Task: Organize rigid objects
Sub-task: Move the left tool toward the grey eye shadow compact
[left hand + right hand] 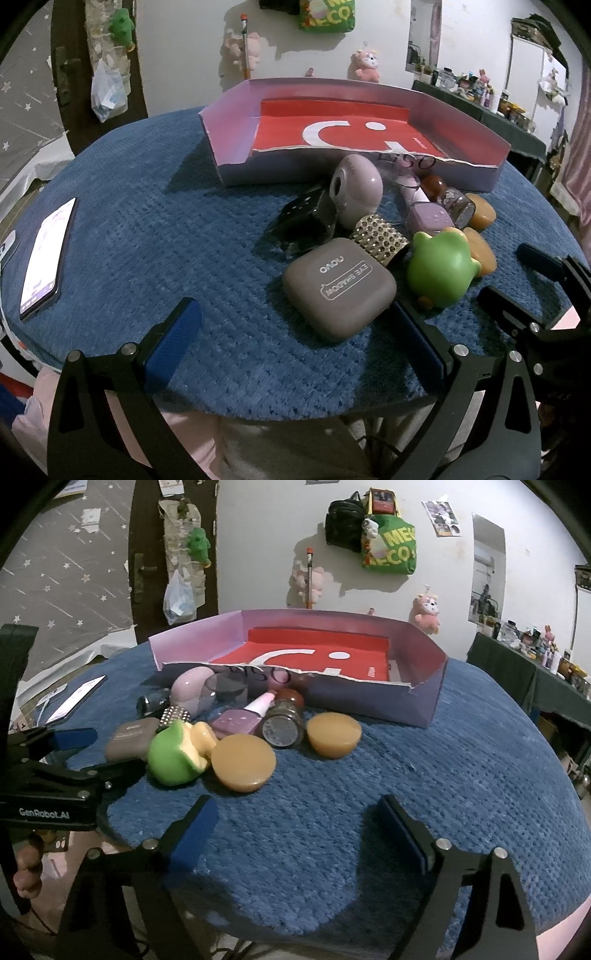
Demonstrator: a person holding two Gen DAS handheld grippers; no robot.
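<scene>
Left gripper [295, 339] hung wide and empty over the near edge of the blue table [147, 221], tilted down towards the eye shadow case [338, 288] heaped with the green toy [439, 269] before the empty box [491, 136].

Right gripper [299, 830], jaws parted, held nothing, angled down near the tan lids [243, 762], probably next.

Both fisheye views are dim and cool-toned, lit from overhead and slightly in front — soft shadows fall toward the near edge of the blue table [461, 760]. Straight lines bow strongly near the rims, corners vignette black, and the far wall [184, 44] looks soft and grainy.
</scene>
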